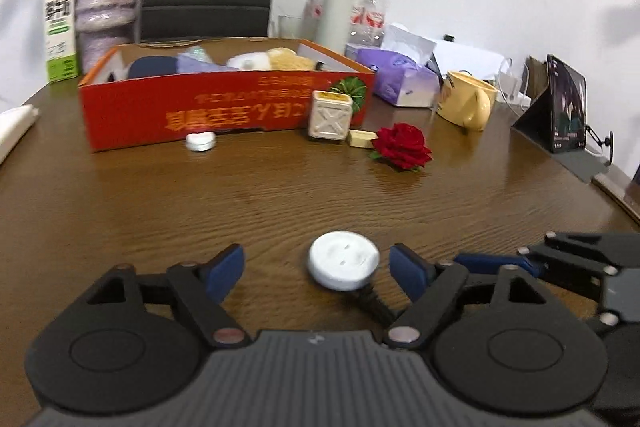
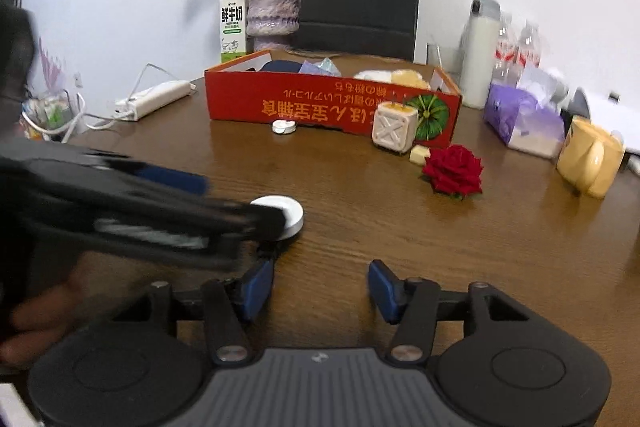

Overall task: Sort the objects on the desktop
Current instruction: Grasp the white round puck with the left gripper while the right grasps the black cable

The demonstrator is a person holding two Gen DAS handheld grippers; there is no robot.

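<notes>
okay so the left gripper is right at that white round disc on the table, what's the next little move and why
Probably close the left gripper on the white disc. The disc lies flat on the table between the open blue pads, which do not touch it yet. The right gripper is open over bare wood, so it seems idle. Once gripped, the disc could go to the red box.

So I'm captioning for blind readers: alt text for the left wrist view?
The left gripper hangs open around a white round disc on a brown wooden table. Behind stand a red cardboard box, a red rose and a yellow mug.
</notes>
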